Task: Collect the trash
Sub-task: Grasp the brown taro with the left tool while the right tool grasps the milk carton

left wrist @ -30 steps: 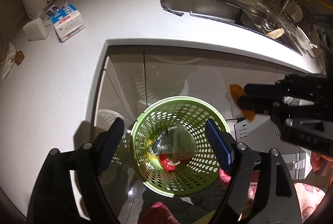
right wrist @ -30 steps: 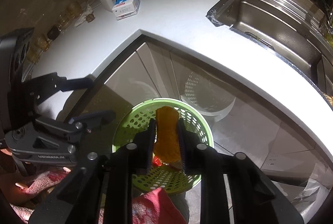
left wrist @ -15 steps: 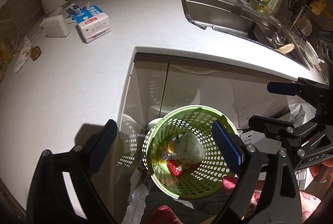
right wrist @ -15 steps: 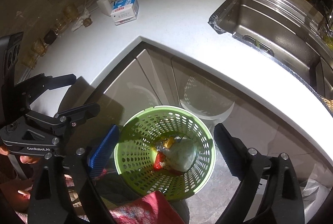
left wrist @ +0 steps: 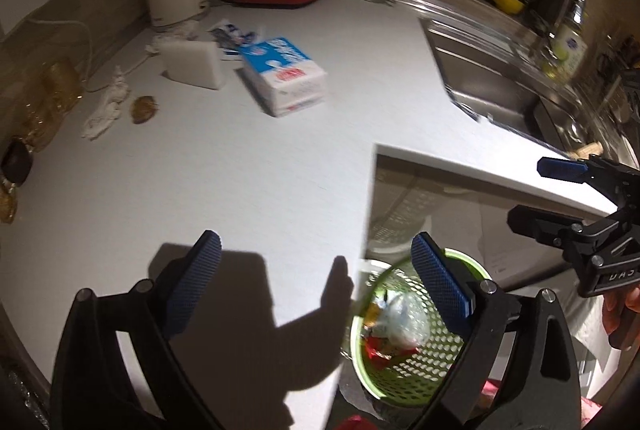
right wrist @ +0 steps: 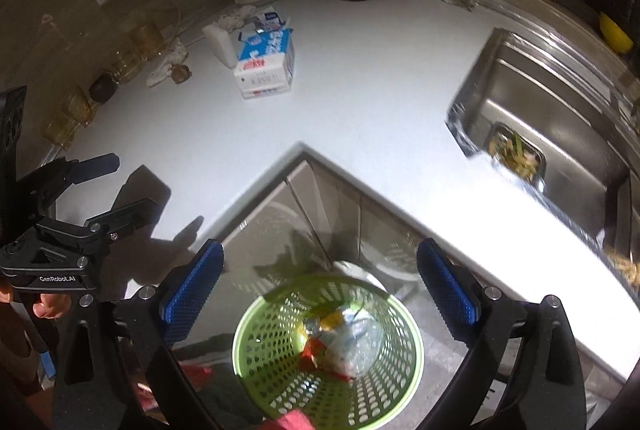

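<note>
Down at 6 o'clock below my right gripper [right wrist: 318, 284] sits the green basket [right wrist: 280, 370] with trash [right wrist: 340, 344] inside; both grippers, left gripper [left wrist: 316, 280] too, are opening wide, nothing between them.

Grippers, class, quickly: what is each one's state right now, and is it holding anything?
Left gripper: jaws opening, nothing between them.
Right gripper: jaws opening, nothing between them.
</note>
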### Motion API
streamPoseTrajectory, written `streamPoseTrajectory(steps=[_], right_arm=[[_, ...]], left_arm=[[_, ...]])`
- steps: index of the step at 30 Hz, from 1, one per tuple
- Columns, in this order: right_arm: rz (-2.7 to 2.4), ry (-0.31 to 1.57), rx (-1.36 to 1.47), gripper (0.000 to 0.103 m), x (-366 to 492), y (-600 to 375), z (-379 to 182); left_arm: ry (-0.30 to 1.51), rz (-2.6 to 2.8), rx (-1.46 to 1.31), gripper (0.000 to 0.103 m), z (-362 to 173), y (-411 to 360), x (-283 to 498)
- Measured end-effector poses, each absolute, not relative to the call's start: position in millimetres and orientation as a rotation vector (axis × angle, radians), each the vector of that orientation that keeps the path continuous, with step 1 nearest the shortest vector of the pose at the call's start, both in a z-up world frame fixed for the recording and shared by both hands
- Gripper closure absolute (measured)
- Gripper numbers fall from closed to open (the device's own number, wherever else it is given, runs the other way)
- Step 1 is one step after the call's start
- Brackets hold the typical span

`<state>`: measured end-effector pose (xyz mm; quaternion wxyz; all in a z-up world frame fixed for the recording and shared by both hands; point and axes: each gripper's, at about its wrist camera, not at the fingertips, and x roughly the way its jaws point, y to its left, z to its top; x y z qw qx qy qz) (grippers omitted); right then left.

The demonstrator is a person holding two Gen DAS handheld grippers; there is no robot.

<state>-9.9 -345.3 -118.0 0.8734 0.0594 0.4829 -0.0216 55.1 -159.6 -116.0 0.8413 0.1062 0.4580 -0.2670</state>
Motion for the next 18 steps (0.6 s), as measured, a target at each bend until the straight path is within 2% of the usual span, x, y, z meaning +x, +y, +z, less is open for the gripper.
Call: streamPoseTrajectory(steps=[2, 11, 18], right_arm=[[-0.034, 0.996, 0.115, 0.006, 7.8, -338.9, -115.0], [0.003, 0.963, 0.134, 0.004, 94.1, -314.6, -112.8], [-0.024, 0.964, 0.145, 0.003, 161.1, -305.4, -130.7]], left_arm=[[0.953, -0.527, 0.207, 0.008, -113.9, -146.4, 71.3], [0.862, -0.415, 0.170, 0.008, -121.0, -103.3, 157.1], [0.861, -0.397, 0.076, 0.008, -142.9, -87.3, 226.3]])
